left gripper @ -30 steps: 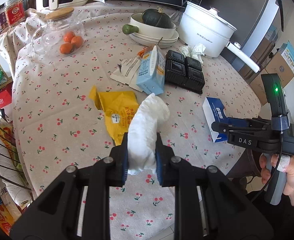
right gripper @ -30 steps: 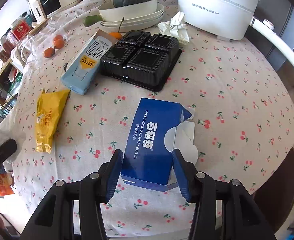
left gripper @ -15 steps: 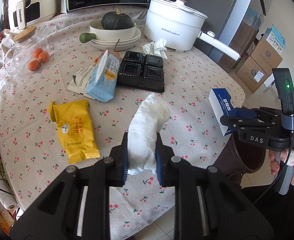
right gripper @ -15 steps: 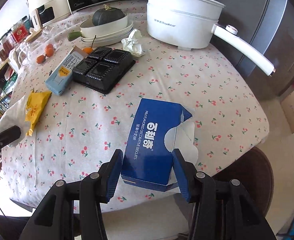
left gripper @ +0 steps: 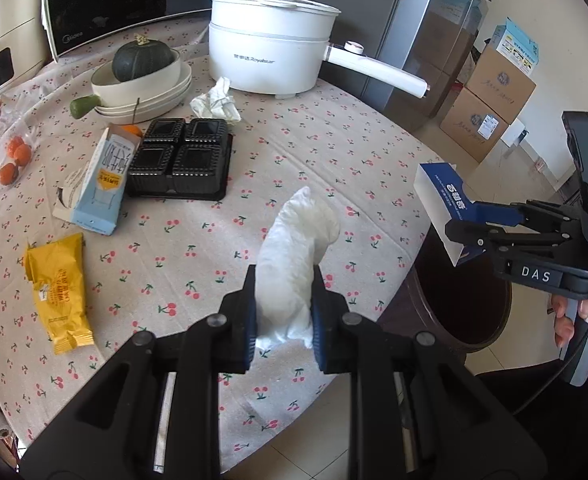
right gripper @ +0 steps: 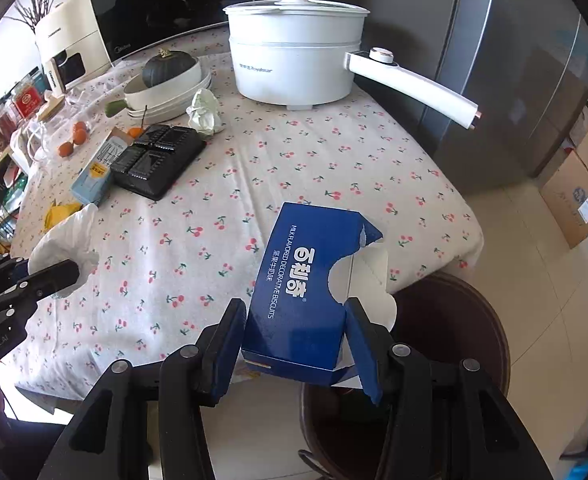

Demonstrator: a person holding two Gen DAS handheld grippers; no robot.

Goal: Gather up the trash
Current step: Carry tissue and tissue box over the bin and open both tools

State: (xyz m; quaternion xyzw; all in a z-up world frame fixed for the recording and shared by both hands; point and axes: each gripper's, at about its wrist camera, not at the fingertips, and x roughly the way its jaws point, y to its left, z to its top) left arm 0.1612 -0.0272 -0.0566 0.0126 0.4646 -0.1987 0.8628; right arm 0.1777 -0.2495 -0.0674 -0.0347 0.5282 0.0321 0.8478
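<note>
Kitchen corner, round table (left gripper: 294, 128) under a cherry-print cloth, dark brown bin (right gripper: 454, 340) on the floor at lower right of the right wrist view. Left gripper (left gripper: 283, 320) clenched on a white crumpled tissue (left gripper: 294, 256) at frame centre over the cloth; right gripper (right gripper: 294, 340) clamped on an opened blue biscuit box (right gripper: 310, 288), partly above the bin's rim. Likely risks: box dropped early onto the floor, tissue slipping short of the bin.

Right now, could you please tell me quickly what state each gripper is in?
Left gripper: closed on a crumpled white tissue.
Right gripper: closed on an open blue biscuit box, held above the brown bin.
</note>
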